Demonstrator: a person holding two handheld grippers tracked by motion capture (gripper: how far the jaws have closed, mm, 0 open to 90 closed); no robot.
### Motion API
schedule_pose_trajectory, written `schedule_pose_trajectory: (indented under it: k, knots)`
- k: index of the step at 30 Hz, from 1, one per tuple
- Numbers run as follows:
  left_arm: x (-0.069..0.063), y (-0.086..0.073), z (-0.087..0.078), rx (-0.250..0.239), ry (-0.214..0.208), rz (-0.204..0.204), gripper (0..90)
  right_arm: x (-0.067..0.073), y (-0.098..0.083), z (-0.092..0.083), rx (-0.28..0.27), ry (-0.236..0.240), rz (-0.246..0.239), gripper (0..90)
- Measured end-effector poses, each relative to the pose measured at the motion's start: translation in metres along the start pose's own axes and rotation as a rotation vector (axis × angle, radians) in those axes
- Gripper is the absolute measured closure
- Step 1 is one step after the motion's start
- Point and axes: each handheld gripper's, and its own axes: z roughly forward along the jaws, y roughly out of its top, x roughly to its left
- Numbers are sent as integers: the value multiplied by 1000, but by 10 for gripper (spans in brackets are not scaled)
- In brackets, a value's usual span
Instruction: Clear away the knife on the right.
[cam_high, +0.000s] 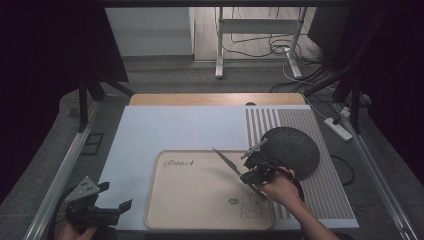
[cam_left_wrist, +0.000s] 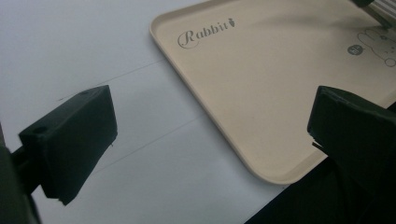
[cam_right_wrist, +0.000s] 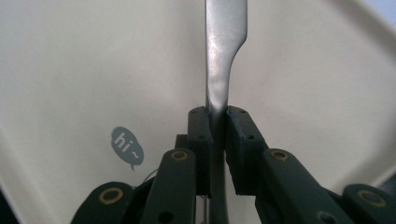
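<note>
Silver metal table knife (cam_high: 226, 161) sits clamped by its handle between the pads of the right gripper (cam_high: 248, 176), its blade pointing toward ten o'clock over the beige rectangular plastic tray (cam_high: 200, 200) in the high view. In the right gripper view the knife (cam_right_wrist: 223, 60) rises straight up at twelve o'clock from between the two closed black jaws, above the tray's pale surface and a small grey "hi" speech bubble (cam_right_wrist: 126, 147) at eight o'clock. The right hand (cam_high: 282, 190) comes in from five o'clock, wrist bent toward the tray, with a dark round woven mat (cam_high: 292, 150) just beyond it at one o'clock. The tray bears the printed word "Rabbit" and a rabbit drawing, and I cannot tell whether the blade touches it. The left gripper (cam_high: 114, 196) rests at the table's seven o'clock corner, jaws spread wide apart with nothing between them, well apart from the knife.
</note>
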Motion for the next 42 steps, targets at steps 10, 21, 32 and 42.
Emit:
schedule_pose_trajectory:
  k: [10,21,32,42]
  knots:
    - [0,0,0,-4,-2,-4,18,8,1,23,68,41,-35,680]
    - [1,0,0,-2,-3,-6,18,26,38,33,-45,81,-200,897]
    - [0,0,0,-1,-2,-2,18,7,37,55,-24,11,-154,898]
    - [1,0,0,-4,-3,-4,18,-10,30,47,-1,-24,-88,900]
